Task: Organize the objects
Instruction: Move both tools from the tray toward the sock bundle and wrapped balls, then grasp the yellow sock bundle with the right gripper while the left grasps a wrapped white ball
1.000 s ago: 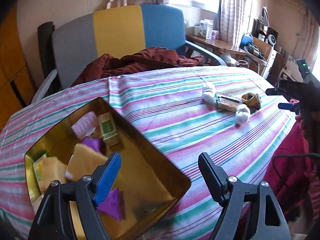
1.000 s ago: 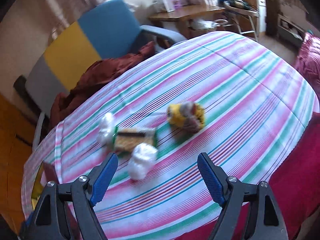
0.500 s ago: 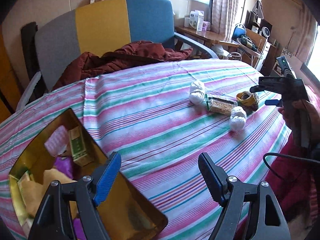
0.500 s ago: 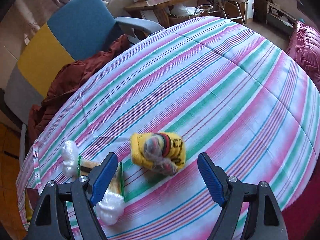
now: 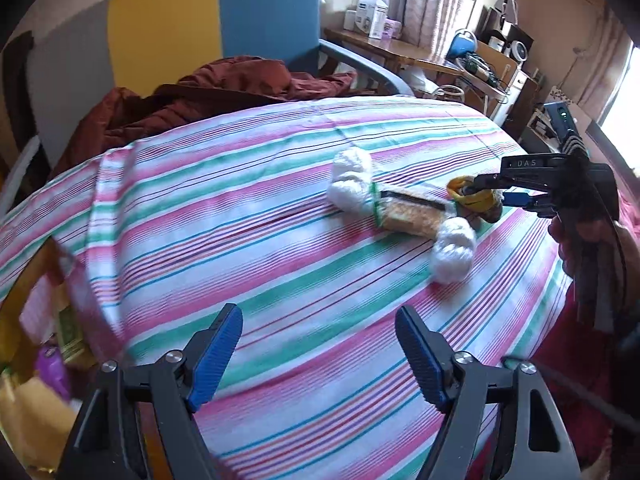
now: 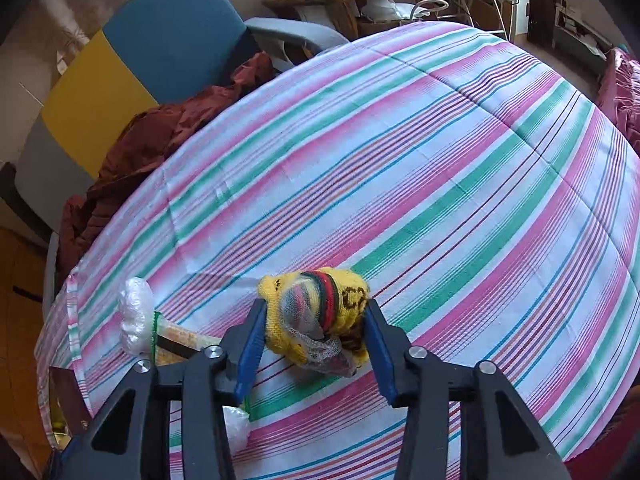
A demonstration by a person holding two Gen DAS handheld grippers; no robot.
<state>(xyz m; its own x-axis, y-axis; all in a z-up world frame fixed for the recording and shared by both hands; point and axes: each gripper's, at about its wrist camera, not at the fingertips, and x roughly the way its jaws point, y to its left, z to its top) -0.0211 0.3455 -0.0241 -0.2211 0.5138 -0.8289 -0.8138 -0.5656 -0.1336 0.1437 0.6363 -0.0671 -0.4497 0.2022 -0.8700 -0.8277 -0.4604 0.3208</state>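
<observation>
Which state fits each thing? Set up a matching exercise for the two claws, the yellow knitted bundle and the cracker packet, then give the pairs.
Things:
1. left claw
2. right claw
3. yellow knitted bundle
4. clear green-edged cracker packet

States:
a. lies between two white plastic wads
b. closed on the bundle
c. open, holding nothing
d. gripped on both sides

Pairs: 1-c, 2-b, 3-d, 4-a

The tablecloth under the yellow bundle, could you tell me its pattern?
The tablecloth has pink, green and white stripes with thin blue lines, clearest in the right wrist view.
</observation>
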